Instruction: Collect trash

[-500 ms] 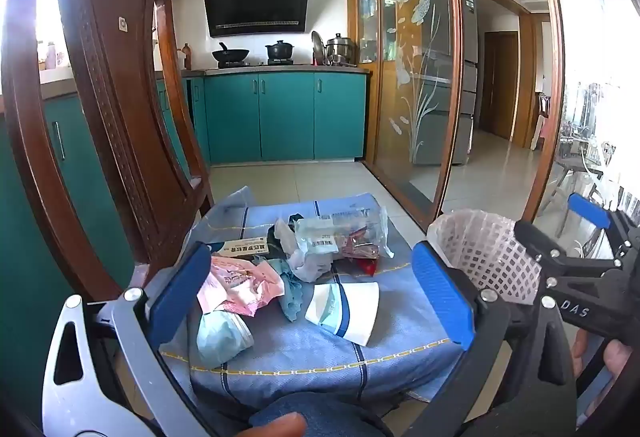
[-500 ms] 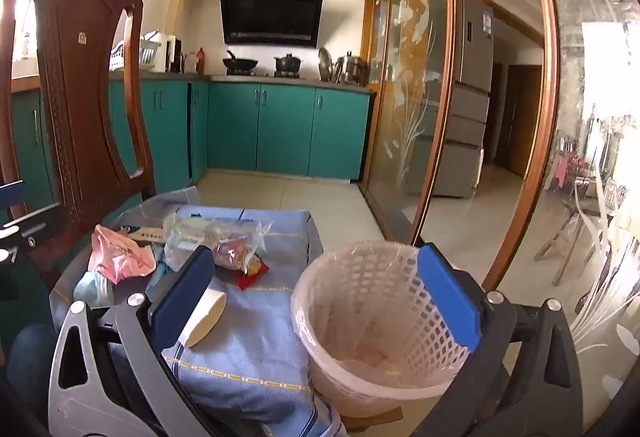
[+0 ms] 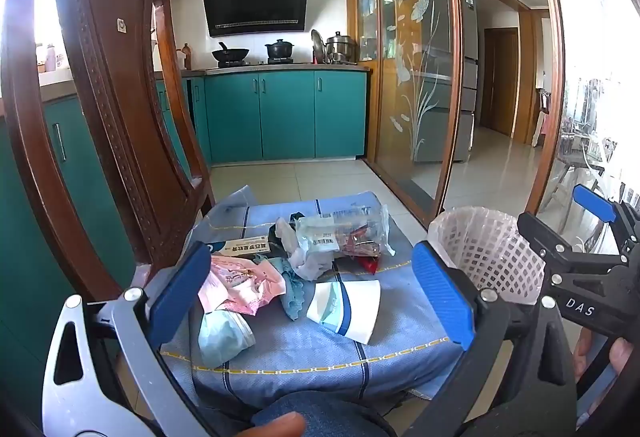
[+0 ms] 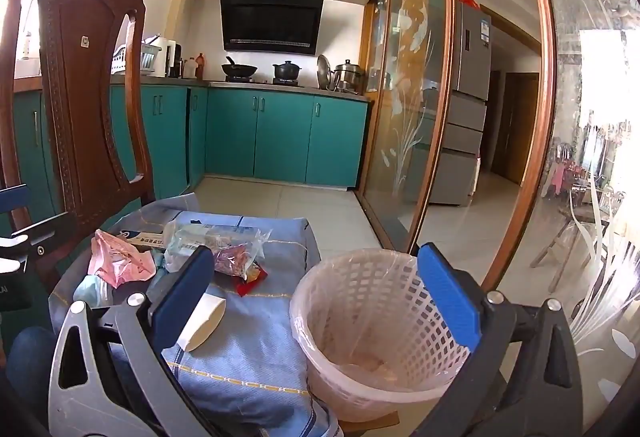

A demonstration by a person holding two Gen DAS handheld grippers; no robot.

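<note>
Nothing shifted since prior view: left gripper (image 3: pixel 312 297) & right gripper (image 4: pixel 324 301) both wide open, empty, poised over trash pile (image 3: pixel 296 265) on blue cloth (image 3: pixel 320 353), basket (image 4: pixel 376 329) alongside ready for drops.

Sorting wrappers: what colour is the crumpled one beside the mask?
Pink wrapper, clearest in the left wrist view.

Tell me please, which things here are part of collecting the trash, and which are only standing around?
Part of the job:
- pink wrapper
- flattened paper cup
- clear plastic bag
- crumpled tissue
- light blue face mask
- small printed box
- wastebasket

Only standing around:
- wooden chair
- blue cloth
- wok
- black pot
- fridge
</note>
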